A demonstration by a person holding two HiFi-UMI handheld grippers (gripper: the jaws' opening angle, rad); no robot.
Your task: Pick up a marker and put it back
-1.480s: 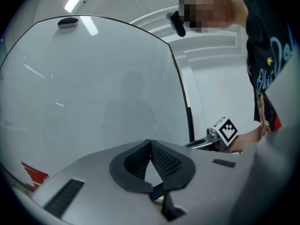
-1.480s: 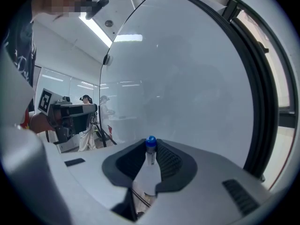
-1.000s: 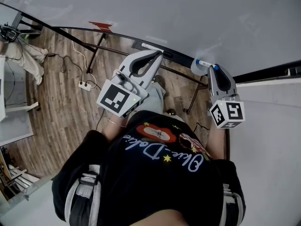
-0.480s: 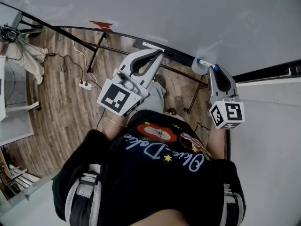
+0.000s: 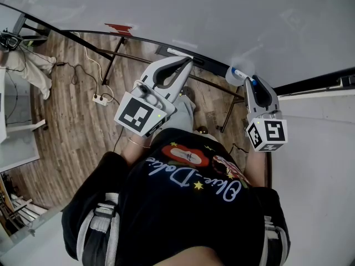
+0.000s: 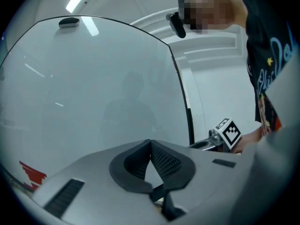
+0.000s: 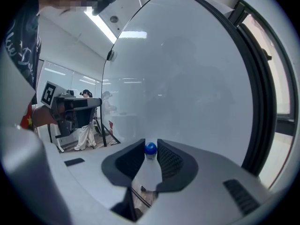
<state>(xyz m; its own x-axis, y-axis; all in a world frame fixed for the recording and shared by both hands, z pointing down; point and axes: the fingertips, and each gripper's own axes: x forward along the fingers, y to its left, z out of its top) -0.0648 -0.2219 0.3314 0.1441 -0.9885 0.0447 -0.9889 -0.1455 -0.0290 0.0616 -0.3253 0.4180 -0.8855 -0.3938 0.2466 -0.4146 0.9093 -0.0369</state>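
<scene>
Whiteboard ahead: near it our right tool pinches the marker, jaws just loosening (to return it, we judge); left tool pressed together.

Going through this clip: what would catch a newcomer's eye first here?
The large glossy white whiteboard fills both gripper views. The right gripper has a white marker with a blue end between its jaws, which have just been opening, close to the board. The left gripper, jaws together and empty, hovers beside it.
</scene>
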